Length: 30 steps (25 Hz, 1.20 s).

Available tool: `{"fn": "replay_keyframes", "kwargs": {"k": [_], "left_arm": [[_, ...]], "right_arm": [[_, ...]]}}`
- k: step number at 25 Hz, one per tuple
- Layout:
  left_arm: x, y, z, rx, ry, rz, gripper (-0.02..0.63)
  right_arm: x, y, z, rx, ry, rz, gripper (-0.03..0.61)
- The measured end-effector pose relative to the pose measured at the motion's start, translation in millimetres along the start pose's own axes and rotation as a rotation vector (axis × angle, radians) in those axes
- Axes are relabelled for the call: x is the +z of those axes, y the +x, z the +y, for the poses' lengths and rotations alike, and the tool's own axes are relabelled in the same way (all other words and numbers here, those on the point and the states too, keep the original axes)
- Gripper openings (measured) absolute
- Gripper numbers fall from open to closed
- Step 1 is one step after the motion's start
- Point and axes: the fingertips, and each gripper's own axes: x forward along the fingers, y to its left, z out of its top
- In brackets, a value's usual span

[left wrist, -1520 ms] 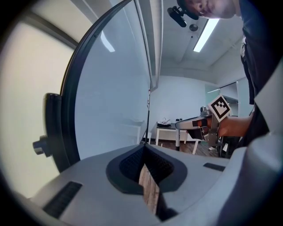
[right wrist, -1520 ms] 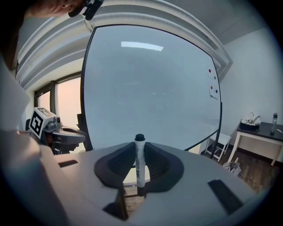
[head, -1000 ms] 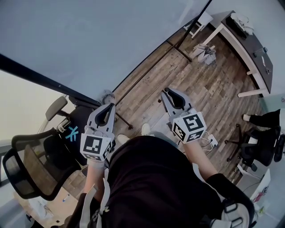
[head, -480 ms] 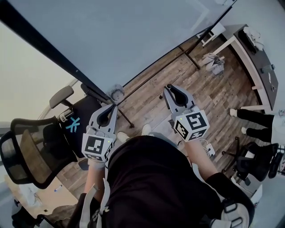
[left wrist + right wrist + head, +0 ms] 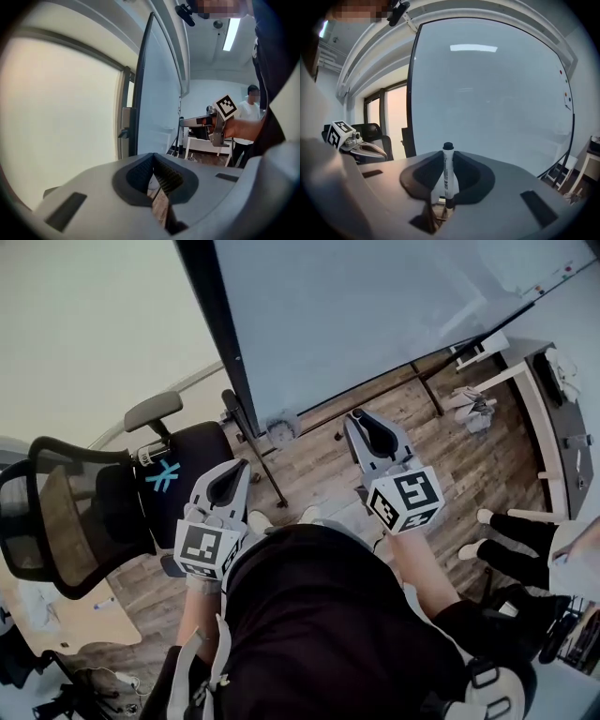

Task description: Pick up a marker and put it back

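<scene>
A white marker with a black cap (image 5: 448, 174) stands upright between the jaws of my right gripper (image 5: 448, 165), which is shut on it. In the head view the right gripper (image 5: 362, 424) points toward the large whiteboard (image 5: 375, 315), a little short of its lower edge. The marker itself is hidden from the head view. My left gripper (image 5: 229, 487) is held lower and to the left, near the whiteboard's black side frame (image 5: 208, 296). Its jaws (image 5: 153, 160) are shut with nothing between them. The whiteboard (image 5: 487, 93) fills the right gripper view.
A black mesh office chair (image 5: 84, 512) stands at the left. The whiteboard's stand legs and a caster (image 5: 279, 434) rest on the wood floor just ahead. A dark-topped desk (image 5: 562, 399) is at the right, with another person's legs (image 5: 511, 549) near it.
The head view has swung, so the whiteboard's black frame now runs steeply at upper left and the chair sits higher. Both grippers keep their pose; another person's legs have come closer at the right.
</scene>
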Motion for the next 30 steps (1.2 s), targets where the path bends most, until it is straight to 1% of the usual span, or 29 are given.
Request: {"fn": "replay_keyframes", "kwargs": {"k": [10, 14, 20, 30], "left_arm": [[-18, -47, 36, 0.156, -0.055, 0.004, 0.008], [-23, -62, 48, 0.213, -0.080, 0.012, 0.008], [-34, -80, 60, 0.267, -0.094, 0.012, 0.008], [-50, -102, 67, 0.339, -0.131, 0.026, 0.008]], "right_arm": [[14, 57, 59, 0.175, -0.051, 0.003, 0.077], [10, 77, 79, 0.230, -0.068, 0.019, 0.077], [-8, 97, 98, 0.285, -0.079, 0.068, 0.077], [-41, 110, 111, 0.323, -0.113, 0.149, 0.077]]}}
